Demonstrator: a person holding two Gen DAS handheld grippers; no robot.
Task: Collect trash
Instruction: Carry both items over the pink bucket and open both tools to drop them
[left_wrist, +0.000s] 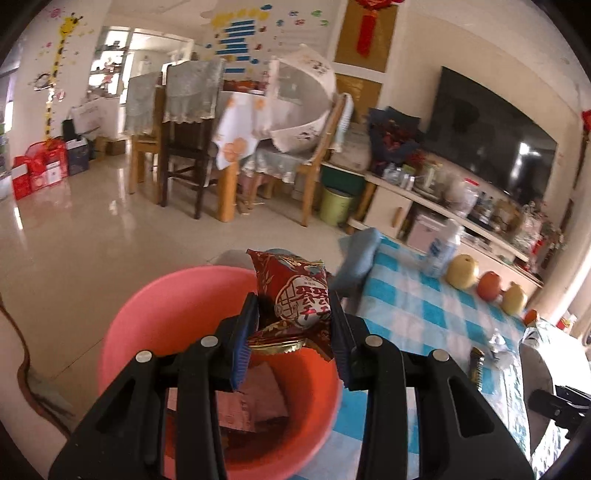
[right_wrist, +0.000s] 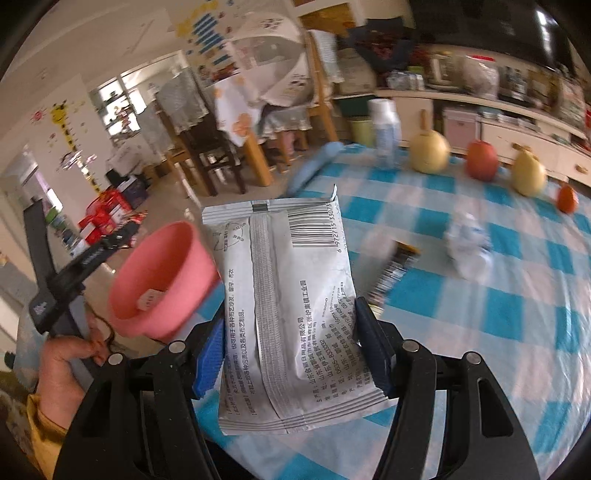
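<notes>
My left fingers (left_wrist: 293, 325) pinched the red wrapper (left_wrist: 295, 295) over the pink basin (left_wrist: 155, 306) (drop due); right fingers (right_wrist: 291, 354) clamped the silver packet (right_wrist: 284, 314), queued.

Trash count: 1 red snack wrapper (left_wrist: 295, 291), 1 silver packet (right_wrist: 284, 314), 1 dark wrapper (right_wrist: 393, 273) and 1 crumpled clear plastic piece (right_wrist: 467, 243) on the checked table (right_wrist: 498, 332), plus approx. 2 paper bits in the 1 pink basin (left_wrist: 147, 310). Fruit: 2 yellow pears (right_wrist: 430, 151) (right_wrist: 530, 175), 1 red apple (right_wrist: 481, 159), 1 small orange (right_wrist: 567, 198). Also 1 bottle (right_wrist: 386, 133), 1 blue cloth (right_wrist: 314, 166), 2 grippers (left_wrist: 293, 334) (right_wrist: 290, 354).
</notes>
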